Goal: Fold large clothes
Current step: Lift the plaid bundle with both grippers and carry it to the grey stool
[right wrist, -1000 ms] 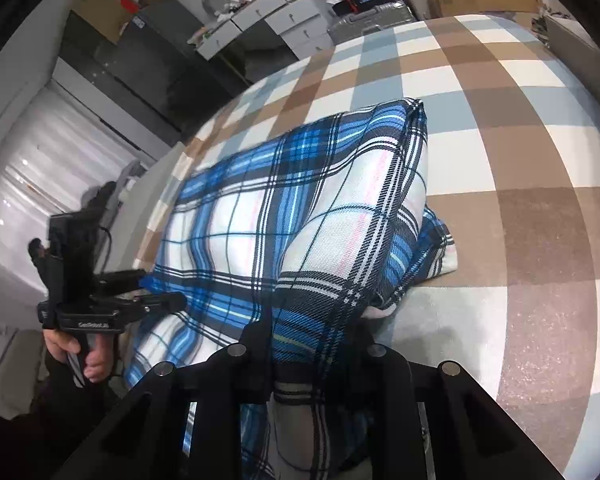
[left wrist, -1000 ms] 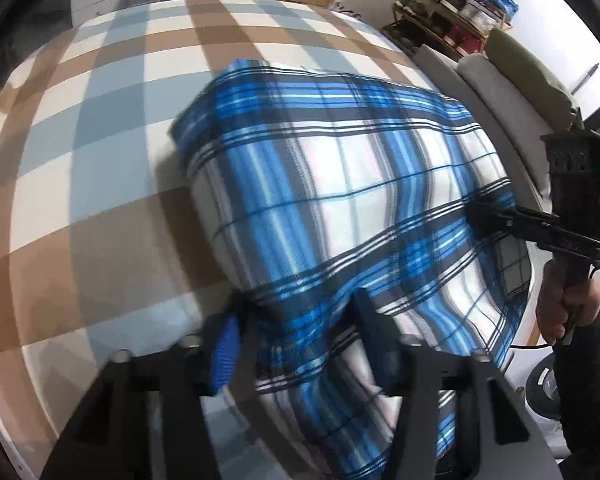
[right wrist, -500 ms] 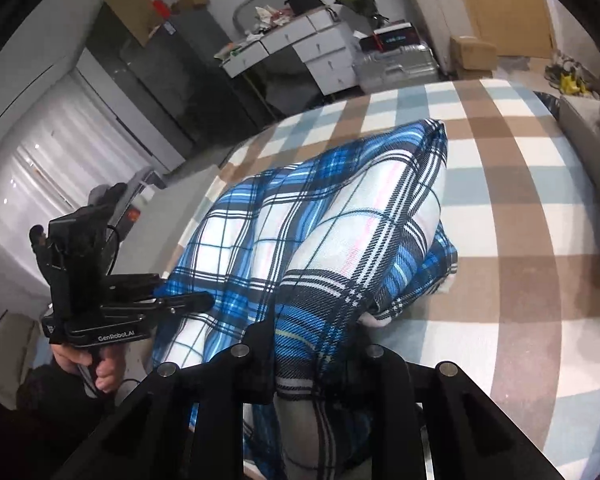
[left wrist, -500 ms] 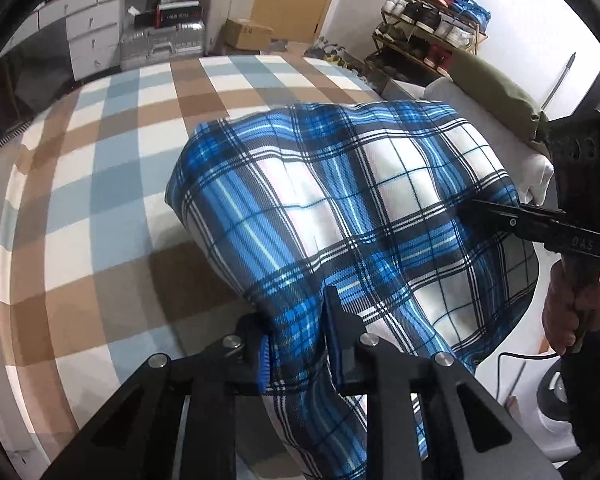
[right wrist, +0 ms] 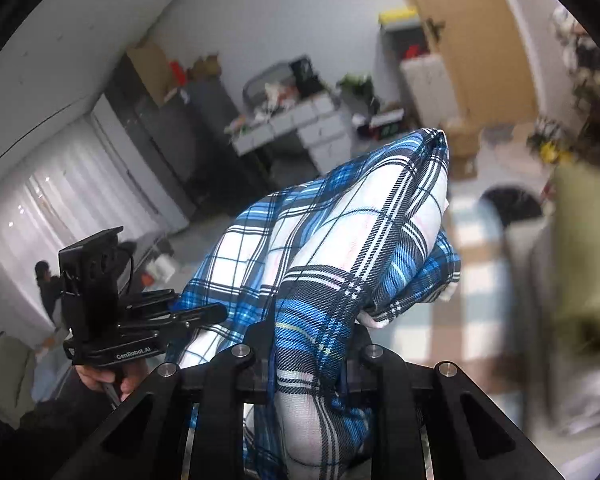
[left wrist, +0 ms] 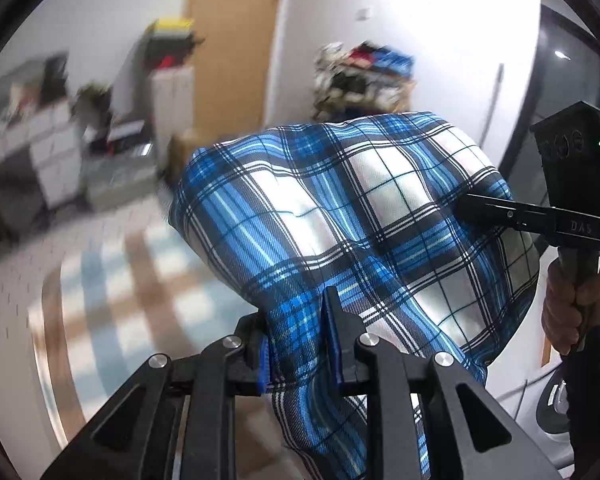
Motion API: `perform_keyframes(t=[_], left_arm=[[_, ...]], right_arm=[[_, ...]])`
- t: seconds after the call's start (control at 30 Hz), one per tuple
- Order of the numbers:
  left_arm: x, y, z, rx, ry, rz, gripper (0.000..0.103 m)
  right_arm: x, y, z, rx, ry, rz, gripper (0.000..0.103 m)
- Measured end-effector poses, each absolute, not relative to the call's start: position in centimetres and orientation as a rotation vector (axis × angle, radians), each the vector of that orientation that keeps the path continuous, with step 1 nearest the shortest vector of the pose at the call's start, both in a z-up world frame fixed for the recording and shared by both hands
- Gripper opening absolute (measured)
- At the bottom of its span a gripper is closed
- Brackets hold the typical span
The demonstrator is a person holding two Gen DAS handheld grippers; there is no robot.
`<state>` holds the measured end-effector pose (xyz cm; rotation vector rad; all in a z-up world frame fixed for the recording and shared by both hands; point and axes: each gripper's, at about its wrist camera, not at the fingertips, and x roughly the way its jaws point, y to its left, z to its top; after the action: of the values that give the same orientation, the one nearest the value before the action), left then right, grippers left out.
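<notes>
1. Blue, white and black plaid woven cloth garment [left wrist: 340, 216]: now raised well above the brown, blue and white checked bed cover [left wrist: 112, 280], where it lay half a second ago

2. Left gripper [left wrist: 300, 344]: clamped on a bunched near edge of the garment

3. Right gripper [right wrist: 312, 356]: likewise clamped on a bunched edge

4. Status: garment judged airborne, ready to be shaken out and laid back over the bed cover; fold not yet made
</notes>
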<state>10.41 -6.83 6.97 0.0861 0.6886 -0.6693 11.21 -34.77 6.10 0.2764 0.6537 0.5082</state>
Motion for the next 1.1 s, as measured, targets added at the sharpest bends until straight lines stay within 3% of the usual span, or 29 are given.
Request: perform_keyframes(t=[0.17, 0.3, 0.4, 0.5, 0.53, 0.57, 0.63, 0.67, 0.77, 0.97, 1.0, 1.07, 1.1], left_arm=[[12.8, -15.0, 11.9, 0.095, 0.572, -0.722, 0.017], [16.4, -22.7, 12.0, 0.105, 0.582, -0.764, 0.017], [20.3, -28.1, 8.4, 0.087, 0.683, -0.805, 0.017], [23.4, -32.5, 2.4, 0.109, 0.855, -0.829, 0.017], [24.2, -33.3, 0.1, 0.131, 0.902, -0.791, 0.024], [24.5, -33.3, -1.1, 0.130, 0.912, -0.779, 0.026], [24.3, -32.6, -2.1, 0.117, 0.870, -0.807, 0.031], [24.5, -32.3, -1.9, 0.121, 0.865, -0.814, 0.032], [24.0, -30.9, -0.3, 0.130, 0.855, -0.790, 0.032], [18.6, -29.6, 4.1, 0.155, 0.628, -0.837, 0.032], [17.5, -30.3, 3.9, 0.187, 0.596, -0.849, 0.032], [16.3, -32.9, 2.2, 0.253, 0.627, -0.902, 0.032], [16.0, -34.0, 0.7, 0.291, 0.688, -0.928, 0.032]], right_arm=[[11.6, -43.4, 12.5, 0.301, 0.568, 0.387, 0.021], [14.1, -51.0, 13.1, 0.354, 0.568, 0.262, 0.021], [16.9, -56.4, 9.7, 0.408, 0.634, 0.170, 0.022], [20.5, -62.4, 2.8, 0.503, 0.797, 0.079, 0.023], [21.5, -64.5, -1.0, 0.549, 0.871, 0.029, 0.023], [22.1, -65.9, -4.0, 0.580, 0.934, 0.008, 0.025], [21.5, -68.0, -7.6, 0.705, 0.930, 0.065, 0.039], [21.0, -68.4, -7.9, 0.724, 0.912, 0.095, 0.040], [19.4, -68.5, -5.9, 0.590, 0.887, 0.057, 0.048], [17.9, -66.9, 3.2, 0.277, 0.705, -0.127, 0.049], [18.5, -65.6, 4.0, 0.239, 0.695, -0.114, 0.047], [20.9, -63.2, 4.3, 0.155, 0.735, -0.083, 0.033], [22.6, -62.3, 3.4, 0.113, 0.787, -0.111, 0.013]])
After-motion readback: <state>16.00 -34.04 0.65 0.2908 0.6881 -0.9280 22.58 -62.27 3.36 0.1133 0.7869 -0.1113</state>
